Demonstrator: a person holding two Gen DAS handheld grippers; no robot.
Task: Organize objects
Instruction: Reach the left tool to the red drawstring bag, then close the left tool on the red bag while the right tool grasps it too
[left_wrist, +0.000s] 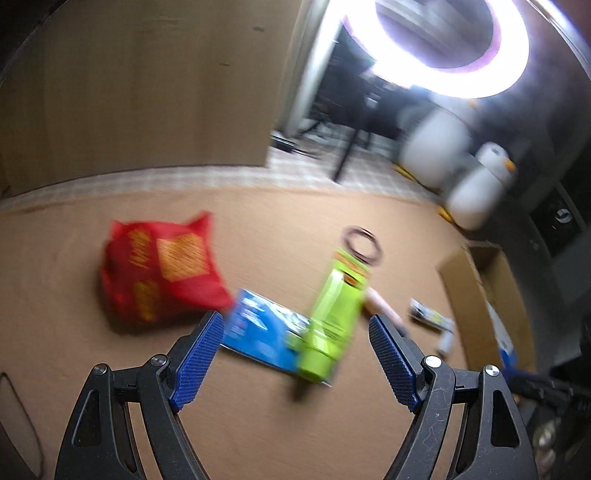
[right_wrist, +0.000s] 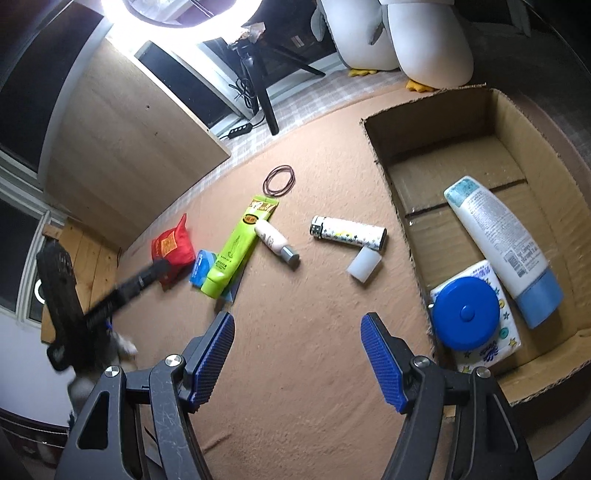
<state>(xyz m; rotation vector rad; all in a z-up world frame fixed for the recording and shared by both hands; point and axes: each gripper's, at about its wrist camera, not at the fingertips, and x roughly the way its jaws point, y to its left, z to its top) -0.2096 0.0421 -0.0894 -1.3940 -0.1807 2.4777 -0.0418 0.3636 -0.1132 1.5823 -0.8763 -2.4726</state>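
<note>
My left gripper (left_wrist: 295, 325) is open and empty, just short of a green tube (left_wrist: 332, 317) that lies across a blue packet (left_wrist: 258, 332). A red pouch (left_wrist: 159, 269) lies to their left, hair bands (left_wrist: 364, 245) beyond. The left wrist view is blurred. My right gripper (right_wrist: 297, 325) is open and empty over bare mat. In the right wrist view lie the green tube (right_wrist: 236, 247), blue packet (right_wrist: 202, 267), red pouch (right_wrist: 173, 251), a small pink bottle (right_wrist: 275, 240), a patterned lighter (right_wrist: 347, 230), a white cap (right_wrist: 365, 264) and hair bands (right_wrist: 279, 180). The left gripper (right_wrist: 155, 269) shows blurred by the pouch.
A cardboard box (right_wrist: 380, 147) at the right holds a white lotion bottle (right_wrist: 498, 243), a blue round tin (right_wrist: 465, 314) and a tissue pack (right_wrist: 506, 339). A wooden board (right_wrist: 122, 147), ring light tripod (right_wrist: 266, 99) and plush penguins (right_wrist: 424, 40) stand beyond the mat.
</note>
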